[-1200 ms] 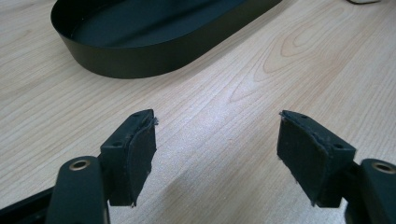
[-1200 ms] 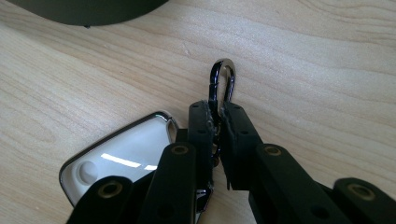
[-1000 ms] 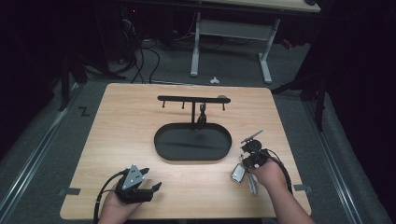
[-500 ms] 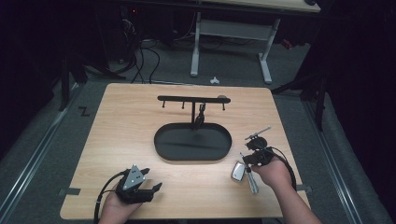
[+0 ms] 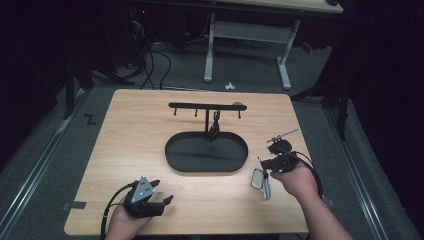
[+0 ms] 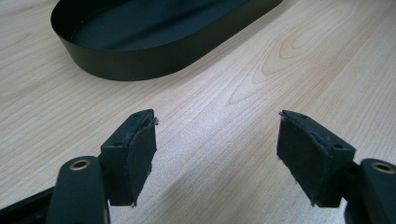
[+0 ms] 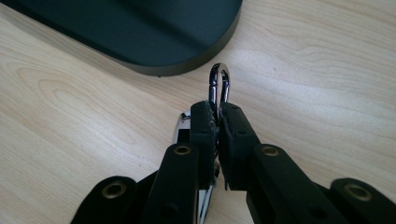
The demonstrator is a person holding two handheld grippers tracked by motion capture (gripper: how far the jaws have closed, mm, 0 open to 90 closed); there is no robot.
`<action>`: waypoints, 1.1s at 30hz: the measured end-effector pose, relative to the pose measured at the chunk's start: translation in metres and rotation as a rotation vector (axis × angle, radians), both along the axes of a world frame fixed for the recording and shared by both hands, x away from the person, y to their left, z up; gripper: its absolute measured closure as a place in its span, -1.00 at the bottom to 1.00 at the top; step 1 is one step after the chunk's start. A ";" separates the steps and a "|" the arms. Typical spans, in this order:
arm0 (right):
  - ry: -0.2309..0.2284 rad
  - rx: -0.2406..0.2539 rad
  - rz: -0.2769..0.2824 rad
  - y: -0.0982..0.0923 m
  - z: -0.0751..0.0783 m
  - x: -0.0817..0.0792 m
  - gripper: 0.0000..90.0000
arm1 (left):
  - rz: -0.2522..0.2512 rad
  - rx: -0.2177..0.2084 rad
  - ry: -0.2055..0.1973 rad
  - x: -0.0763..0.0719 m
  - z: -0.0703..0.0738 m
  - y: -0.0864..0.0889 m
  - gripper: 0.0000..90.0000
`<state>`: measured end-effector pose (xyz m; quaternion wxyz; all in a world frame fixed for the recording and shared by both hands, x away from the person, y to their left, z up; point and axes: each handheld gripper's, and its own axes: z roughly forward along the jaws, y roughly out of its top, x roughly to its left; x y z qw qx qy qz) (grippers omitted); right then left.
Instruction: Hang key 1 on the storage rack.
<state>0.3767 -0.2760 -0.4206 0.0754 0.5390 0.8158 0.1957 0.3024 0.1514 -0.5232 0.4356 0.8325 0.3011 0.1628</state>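
- The right tool [image 7: 217, 119] has its jaws pressed together on a metal clip [image 7: 219, 86]; the clip's silver loop sticks out past the pads toward the tray [image 7: 140, 32].
- In the high view the right tool [image 5: 274, 162] sits just right of the tray [image 5: 206, 167], with the clip and what hangs from it, a small silvery fob [image 5: 258, 178], dangling under the hand. I cannot tell exactly what the fob is.
- Compared with a second ago, the right hand has come up a little off the tabletop [image 5: 150, 135], and the dangling fob now hangs closer to the tray's right end. The pinch on the clip looks the same; the jaws have closed only a touch.
- My reading: the clip has just been picked up and the lift is under way. The grip seems firm enough to carry.
- Behind the tray stands a rack [image 5: 207, 106] with small hooks, one of which already bears a dark item. Judging by this, the clip is probably headed for a free hook, so the next move would need the loop's opening lined up with a hook.
- The left tool [image 5: 150, 197] rests near the tabletop's front edge, well left of the tray, with jaws spread and nothing between them; its pads [image 6: 140, 149] show bare wood in the gap. It has not moved.
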 end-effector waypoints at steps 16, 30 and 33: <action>-0.051 0.034 -0.003 0.006 0.032 0.006 0.89 | 0.003 -0.005 -0.002 0.000 0.001 0.001 -0.36; -0.102 0.053 0.012 0.014 0.058 0.013 0.89 | 0.004 -0.007 -0.004 0.000 0.001 0.001 -0.36; -0.110 0.051 0.013 0.016 0.063 0.015 0.89 | 0.003 -0.006 -0.003 0.000 0.001 0.001 -0.36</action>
